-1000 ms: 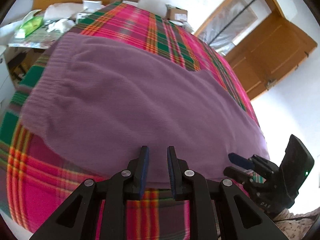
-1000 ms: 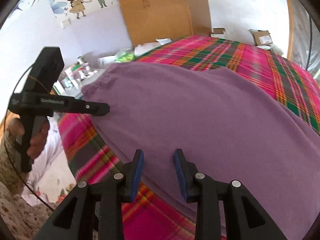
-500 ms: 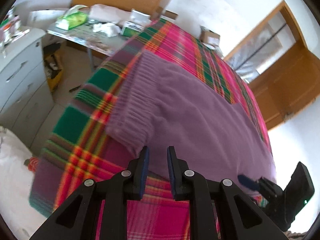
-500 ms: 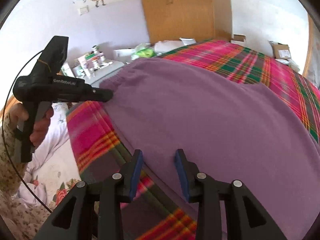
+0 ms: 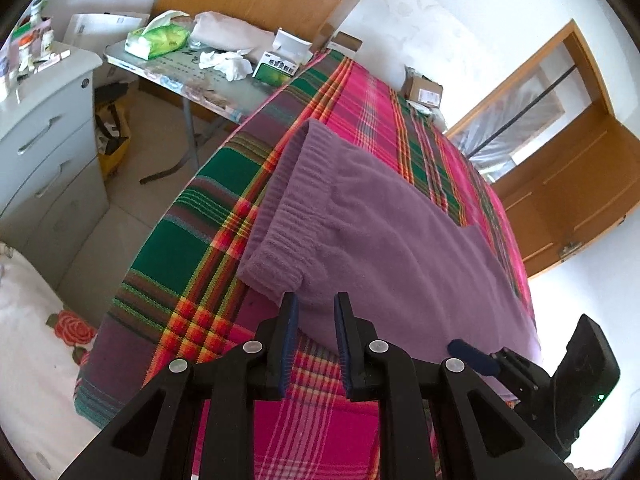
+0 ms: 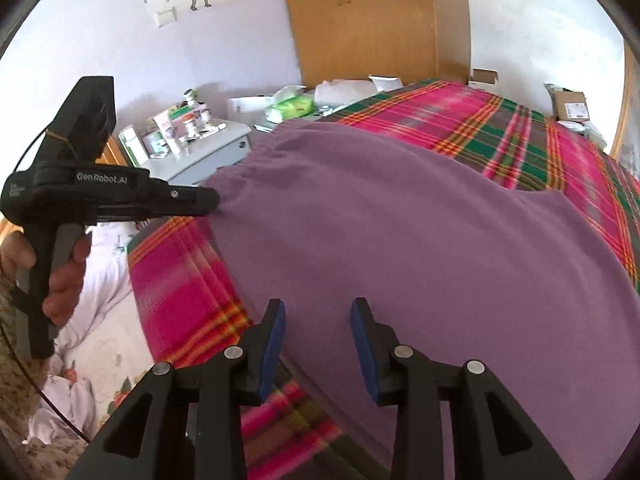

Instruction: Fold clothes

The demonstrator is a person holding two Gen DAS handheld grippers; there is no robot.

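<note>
A purple knitted garment (image 5: 380, 240) lies spread flat on a plaid blanket (image 5: 192, 248) over the bed. My left gripper (image 5: 316, 320) hovers at the near corner of its ribbed band (image 5: 276, 268), jaws apart with nothing pinched. In the right wrist view the same garment (image 6: 400, 240) fills the middle, and the left gripper (image 6: 212, 200) shows at its left corner, held by a hand (image 6: 64, 272). My right gripper (image 6: 318, 320) stands open over the garment's near edge, further right along it; it also shows in the left wrist view (image 5: 460, 350).
A folding table (image 5: 192, 84) with a tissue pack, boxes and crumpled paper stands past the bed's left side, next to a white drawer cabinet (image 5: 48, 128). A cardboard box (image 5: 422, 90) sits at the far end. Wooden doors (image 5: 568, 192) are on the right. White floral bedding (image 5: 32, 340) lies low left.
Both grippers have slid left along the garment's near edge. The left one went from mid-edge to the ribbed corner and rolled a little. Neither has closed on anything.
</note>
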